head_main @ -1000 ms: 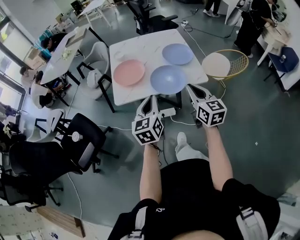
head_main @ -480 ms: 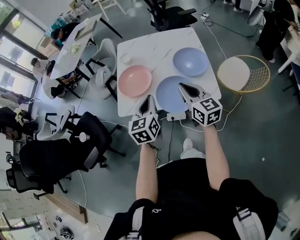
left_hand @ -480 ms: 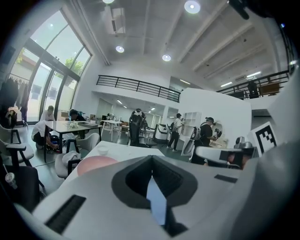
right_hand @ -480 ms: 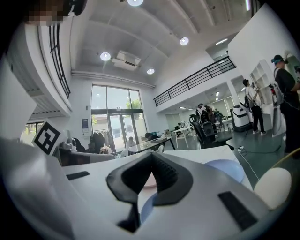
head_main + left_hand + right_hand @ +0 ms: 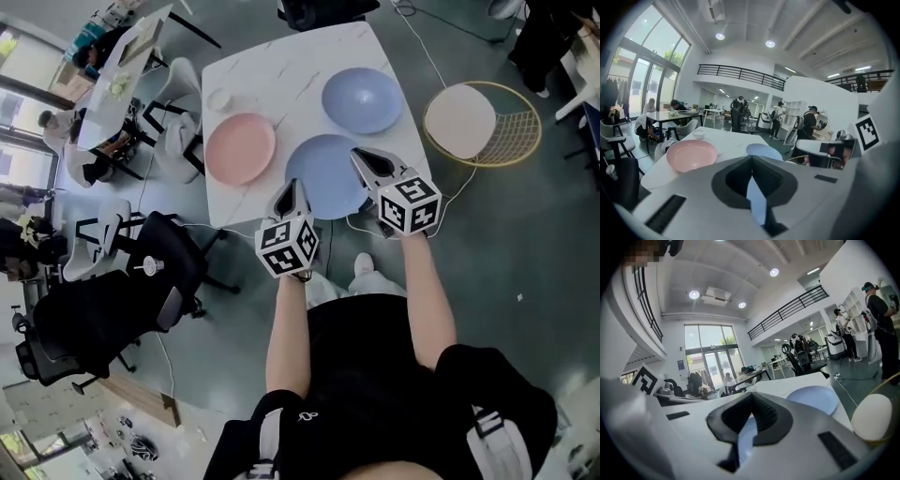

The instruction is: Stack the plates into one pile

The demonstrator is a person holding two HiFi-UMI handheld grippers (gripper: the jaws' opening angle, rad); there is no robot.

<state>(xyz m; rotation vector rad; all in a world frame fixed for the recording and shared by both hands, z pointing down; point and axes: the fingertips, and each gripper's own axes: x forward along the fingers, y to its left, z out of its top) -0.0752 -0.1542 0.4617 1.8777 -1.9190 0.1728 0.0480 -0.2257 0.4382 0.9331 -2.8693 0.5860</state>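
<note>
Three plates lie apart on the counter [image 5: 281, 75]: a pink plate [image 5: 241, 148] at left, a near blue plate [image 5: 323, 173] by the front edge, and a far blue plate [image 5: 362, 99] behind it. The main risk, I judge, is the near blue plate. It sits close to the edge, and closed tips nudging its rim could slide it off or into the pink plate. A thin pinch on a glossy rim might also slip in the lift

The left hand-held gripper [image 5: 292, 190] has its jaws together with nothing between them, and it sits at the front edge between the pink plate and the near blue plate. The right hand-held gripper [image 5: 365, 161] is likewise closed and empty, over the near blue plate's right rim; whether it touches the plate I cannot tell
</note>
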